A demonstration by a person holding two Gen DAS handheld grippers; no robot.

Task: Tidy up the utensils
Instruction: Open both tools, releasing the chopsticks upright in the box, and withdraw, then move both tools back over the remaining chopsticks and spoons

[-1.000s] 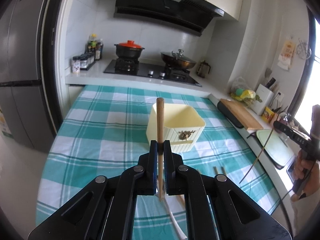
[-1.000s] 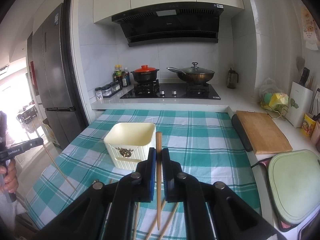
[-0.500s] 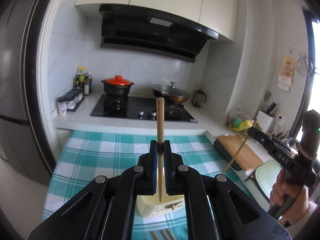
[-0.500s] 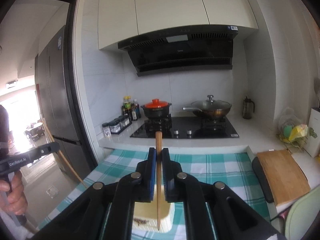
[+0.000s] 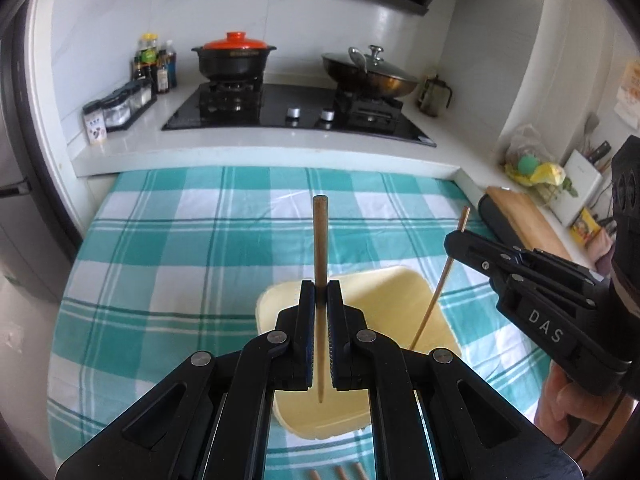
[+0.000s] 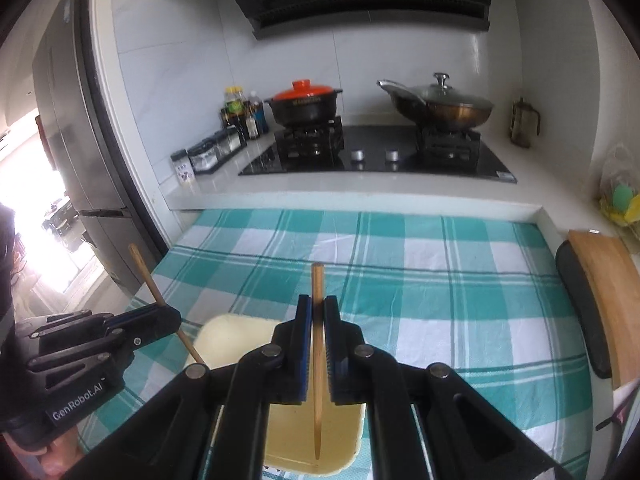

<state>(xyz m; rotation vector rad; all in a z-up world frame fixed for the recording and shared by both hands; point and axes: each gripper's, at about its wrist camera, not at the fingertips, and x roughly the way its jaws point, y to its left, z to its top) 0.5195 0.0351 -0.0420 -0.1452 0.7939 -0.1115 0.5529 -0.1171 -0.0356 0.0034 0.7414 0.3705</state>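
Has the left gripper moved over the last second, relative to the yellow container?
Yes. The left gripper, shut on its chopstick, went from short of the yellow container to directly above its opening, tip pointing in.

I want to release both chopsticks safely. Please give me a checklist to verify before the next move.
1. Left gripper shut on its chopstick: ok.
2. Right gripper shut on its chopstick: ok.
3. Both tips point down over the open yellow container: ok.
4. The grippers are apart, not touching: ok.
5. Tips already below the rim: cannot tell.
6. All chopsticks collected: not ok, loose chopsticks lie on the tablecloth.
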